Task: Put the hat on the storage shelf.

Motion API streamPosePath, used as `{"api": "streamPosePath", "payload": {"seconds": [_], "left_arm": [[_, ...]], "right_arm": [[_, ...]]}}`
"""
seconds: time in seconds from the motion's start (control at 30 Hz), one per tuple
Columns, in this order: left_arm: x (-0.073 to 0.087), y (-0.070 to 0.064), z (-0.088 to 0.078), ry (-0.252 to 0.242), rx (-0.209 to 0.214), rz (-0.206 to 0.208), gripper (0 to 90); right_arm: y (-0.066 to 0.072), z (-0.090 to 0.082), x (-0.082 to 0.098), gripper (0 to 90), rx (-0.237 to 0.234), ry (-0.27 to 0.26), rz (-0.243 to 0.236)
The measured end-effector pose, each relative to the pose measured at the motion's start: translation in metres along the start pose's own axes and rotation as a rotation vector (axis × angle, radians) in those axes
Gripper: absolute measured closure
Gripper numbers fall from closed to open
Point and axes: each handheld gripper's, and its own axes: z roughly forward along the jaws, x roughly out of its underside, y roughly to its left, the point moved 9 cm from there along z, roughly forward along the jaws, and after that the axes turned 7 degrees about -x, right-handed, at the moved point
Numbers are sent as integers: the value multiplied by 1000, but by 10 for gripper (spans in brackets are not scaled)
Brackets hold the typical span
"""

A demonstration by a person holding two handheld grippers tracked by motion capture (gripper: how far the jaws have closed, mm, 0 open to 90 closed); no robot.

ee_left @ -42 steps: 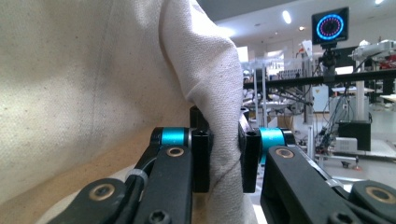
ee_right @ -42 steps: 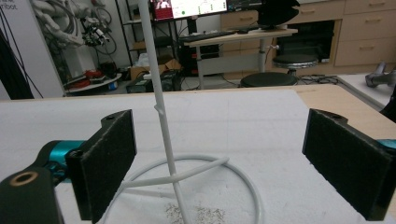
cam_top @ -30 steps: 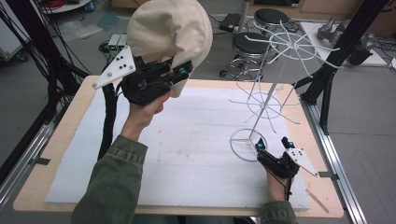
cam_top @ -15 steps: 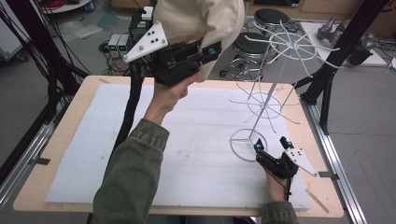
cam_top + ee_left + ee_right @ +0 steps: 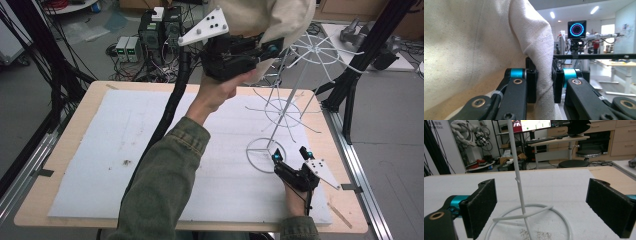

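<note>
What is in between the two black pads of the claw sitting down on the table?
The thin white pole of the wire rack stands between the right claw's open pads, touching neither. The right gripper view shows it.

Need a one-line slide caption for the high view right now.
Left gripper lifts a beige cap toward the white wire rack; open right gripper waits at its base ring.

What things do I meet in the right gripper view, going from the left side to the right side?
Left pad of the right hand-held gripper → the white wire stand's pole, rising from its ring base → right pad. The jaws stand wide apart, touching nothing.
</note>
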Motion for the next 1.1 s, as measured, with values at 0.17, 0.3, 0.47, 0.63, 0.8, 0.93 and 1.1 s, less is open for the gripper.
{"api": "streamPosePath", "payload": {"seconds": [0.17,0.3,0.47,0.63,0.8,0.93,1.1], "left_arm": [[2,0,10,6,14,-30,794],[3,4,13,28,10,-44,783],[5,17,15,77,-10,-111,777],[15,28,18,144,-19,-188,751],[25,23,21,190,19,-212,714],[28,20,23,205,27,-230,620],[27,20,21,207,4,-208,517]], "right_arm": [[-2,0,0,89,0,-2,-4],[-2,0,0,89,-2,-3,3],[0,1,0,89,-8,-1,12],[1,2,1,89,-13,1,5],[0,2,0,89,-12,-2,-4],[1,2,0,89,-11,-1,-1],[1,1,0,89,-13,-2,-1]]}}
